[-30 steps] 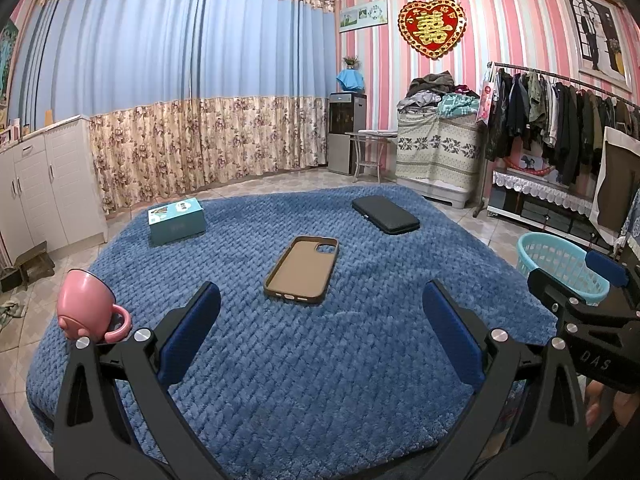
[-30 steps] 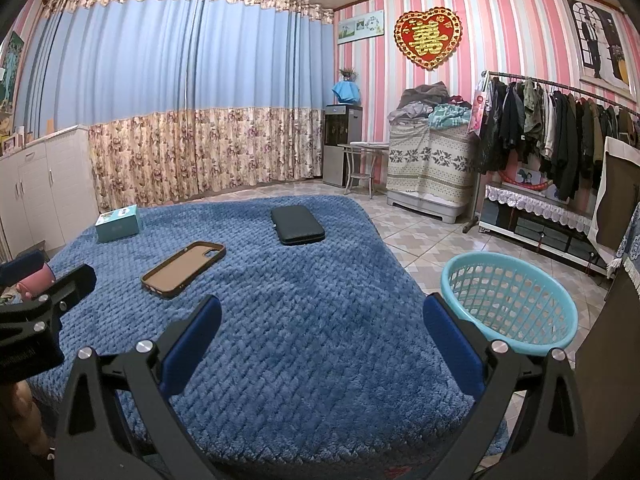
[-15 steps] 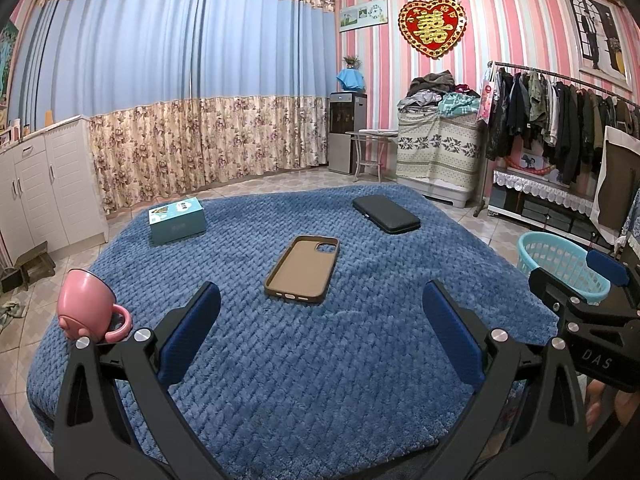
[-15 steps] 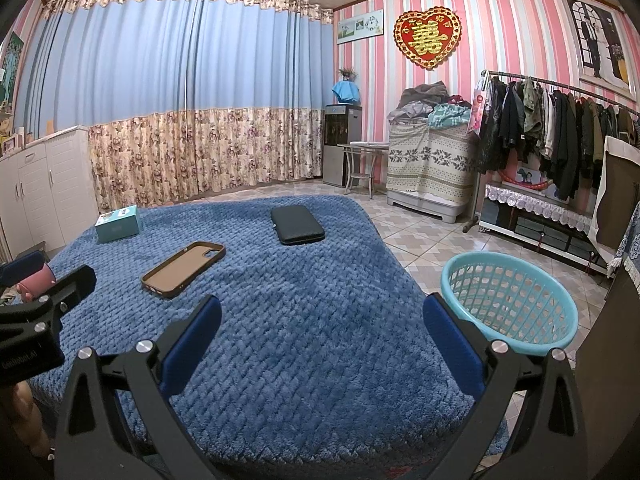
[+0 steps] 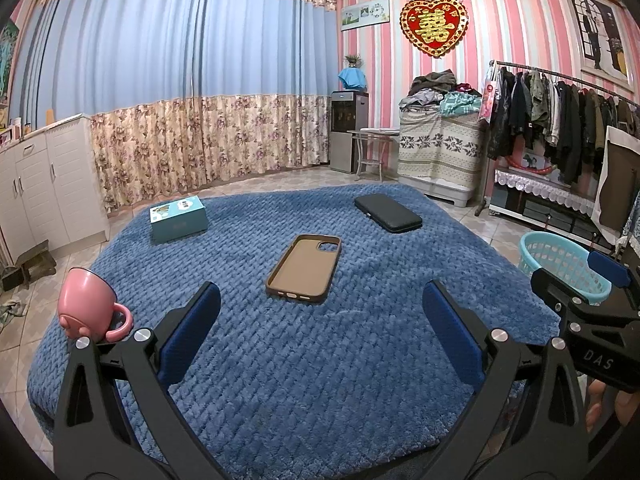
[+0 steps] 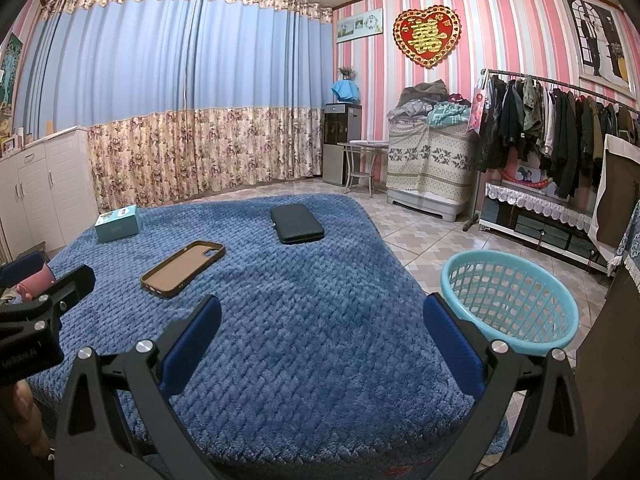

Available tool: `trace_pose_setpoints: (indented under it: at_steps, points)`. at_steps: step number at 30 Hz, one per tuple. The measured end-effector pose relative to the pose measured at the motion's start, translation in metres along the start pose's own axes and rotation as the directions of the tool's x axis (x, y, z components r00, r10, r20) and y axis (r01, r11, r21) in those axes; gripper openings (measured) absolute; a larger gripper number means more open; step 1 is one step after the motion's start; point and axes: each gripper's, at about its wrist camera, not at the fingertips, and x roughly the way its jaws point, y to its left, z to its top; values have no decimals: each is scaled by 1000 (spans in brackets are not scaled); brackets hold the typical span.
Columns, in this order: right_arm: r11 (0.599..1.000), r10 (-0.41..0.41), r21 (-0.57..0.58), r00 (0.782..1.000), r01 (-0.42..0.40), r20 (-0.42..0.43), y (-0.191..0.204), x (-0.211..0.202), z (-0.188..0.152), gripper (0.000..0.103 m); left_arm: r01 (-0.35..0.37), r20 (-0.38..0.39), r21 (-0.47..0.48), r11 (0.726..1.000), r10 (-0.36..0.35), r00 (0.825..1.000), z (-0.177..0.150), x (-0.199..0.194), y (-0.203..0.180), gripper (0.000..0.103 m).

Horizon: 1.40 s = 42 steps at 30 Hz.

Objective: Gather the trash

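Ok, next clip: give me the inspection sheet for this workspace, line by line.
Surface: blue blanket covering a low bed, lying flat.
Job's things: teal box at far left; brown phone case in the middle, hollow side up; black case at far right; pink cup tipped at the near left edge; turquoise basket on the floor to the right, nothing seen inside.
Clutter: nothing seen beyond those.
Grippers: left tool open, holding nothing; right tool open, holding nothing.
Cables: nothing seen.
Surroundings: blue curtains, clothes rack, white cabinets, tiled floor.
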Motion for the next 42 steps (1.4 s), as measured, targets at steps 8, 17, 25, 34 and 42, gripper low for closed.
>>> trace_pose_setpoints:
  at_steps: [8,17,25,34,42]
  points:
    - [1000,-1,0,1000,1,0,0,0,1,99,-1,2,1,1000,1,1000,0,-1,1,98]
    - [1000,0,1,1000,0,0,-1,-1,1,99,-9,14,15,1000,9,1000,0,-3,3,98]
    - [1000,0,2,1000,0,0,-2,-1,2,99,-9,24,33,999,8,1000,-3,-8,17,98]
    - [1000,1,2,1000,-1,-1,-2,-2,2,99,-5,29,32,999,4,1000,-2,-12,32,98]
    - [1000,1,4,1000,-1,-2,-1,-2,3,99,1,21,28,1000,-1,1000,-2,-15,50,98]
